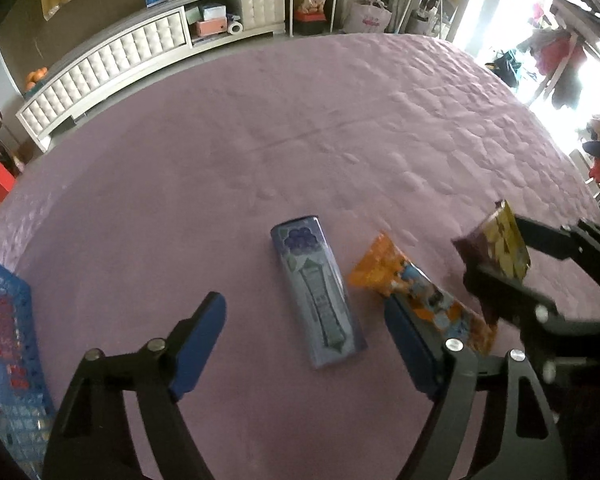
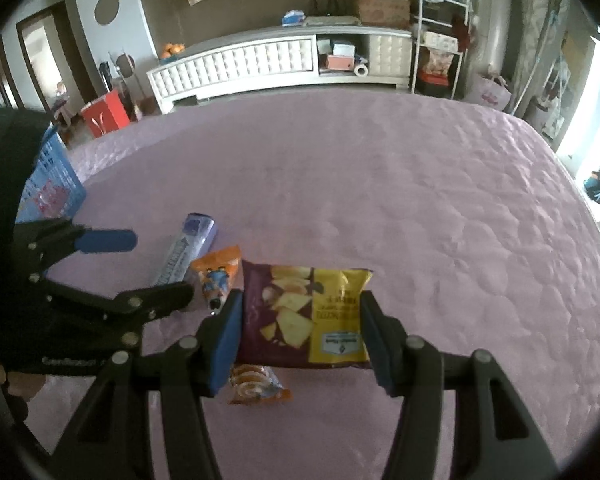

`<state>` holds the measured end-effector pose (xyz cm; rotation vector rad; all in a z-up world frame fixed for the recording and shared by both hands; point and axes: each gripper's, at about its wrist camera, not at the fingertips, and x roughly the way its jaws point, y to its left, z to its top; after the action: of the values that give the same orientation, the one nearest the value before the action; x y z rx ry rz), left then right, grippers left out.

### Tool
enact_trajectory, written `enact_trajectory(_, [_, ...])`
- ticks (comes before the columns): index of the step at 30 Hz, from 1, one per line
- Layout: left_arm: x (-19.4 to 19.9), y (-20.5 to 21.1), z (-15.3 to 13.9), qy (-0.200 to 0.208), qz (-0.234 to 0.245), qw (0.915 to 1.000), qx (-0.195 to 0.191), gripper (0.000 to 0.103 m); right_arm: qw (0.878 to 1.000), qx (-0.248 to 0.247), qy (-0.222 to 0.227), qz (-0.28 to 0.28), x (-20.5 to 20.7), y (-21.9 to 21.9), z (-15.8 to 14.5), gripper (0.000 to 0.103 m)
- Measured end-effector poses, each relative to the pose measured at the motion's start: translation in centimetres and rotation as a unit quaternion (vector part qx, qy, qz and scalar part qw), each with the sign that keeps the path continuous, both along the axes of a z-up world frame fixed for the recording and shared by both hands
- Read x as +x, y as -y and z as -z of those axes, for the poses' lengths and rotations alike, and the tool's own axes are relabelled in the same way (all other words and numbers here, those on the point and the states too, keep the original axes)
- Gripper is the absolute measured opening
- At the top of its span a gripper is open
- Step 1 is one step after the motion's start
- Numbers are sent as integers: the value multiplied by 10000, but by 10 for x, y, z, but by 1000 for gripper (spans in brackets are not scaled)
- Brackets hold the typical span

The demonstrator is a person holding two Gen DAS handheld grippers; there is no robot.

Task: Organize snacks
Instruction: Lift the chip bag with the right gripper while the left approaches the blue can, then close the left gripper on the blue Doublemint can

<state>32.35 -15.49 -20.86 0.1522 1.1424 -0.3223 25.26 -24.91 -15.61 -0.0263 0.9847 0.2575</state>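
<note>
On the pink quilted bed (image 1: 340, 120) our left gripper (image 1: 304, 344), jaws apart and empty, straddles the purple snack box (image 1: 316, 292), long axis running near to far; our right gripper (image 2: 300, 336) clamps the chip bag (image 2: 304, 316); blue basket (image 1: 4, 340) lies left

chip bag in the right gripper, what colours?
Dark purple and yellow crinkly chip bag, printed with pale chips; clearest in the right wrist view, clamped in the right gripper.
</note>
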Motion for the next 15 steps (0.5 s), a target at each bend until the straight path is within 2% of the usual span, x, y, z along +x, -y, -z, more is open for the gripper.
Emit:
enact_trajectory(4, [8, 1, 8, -108, 18, 9999, -58, 65, 9999, -145, 27, -36, -1, -3, 2, 61])
enact_trajectory(7, [9, 1, 10, -111, 21, 9999, -52, 50, 9999, -163, 7, 9, -1, -2, 4, 61])
enact_trajectory(9, [9, 1, 9, -127, 54, 9998, -150, 34, 9998, -173, -28, 37, 0, -2, 5, 61])
enact_trajectory(15, [4, 1, 5, -83, 104, 9995, -272, 31, 9998, -170, -48, 39, 0, -4, 7, 61])
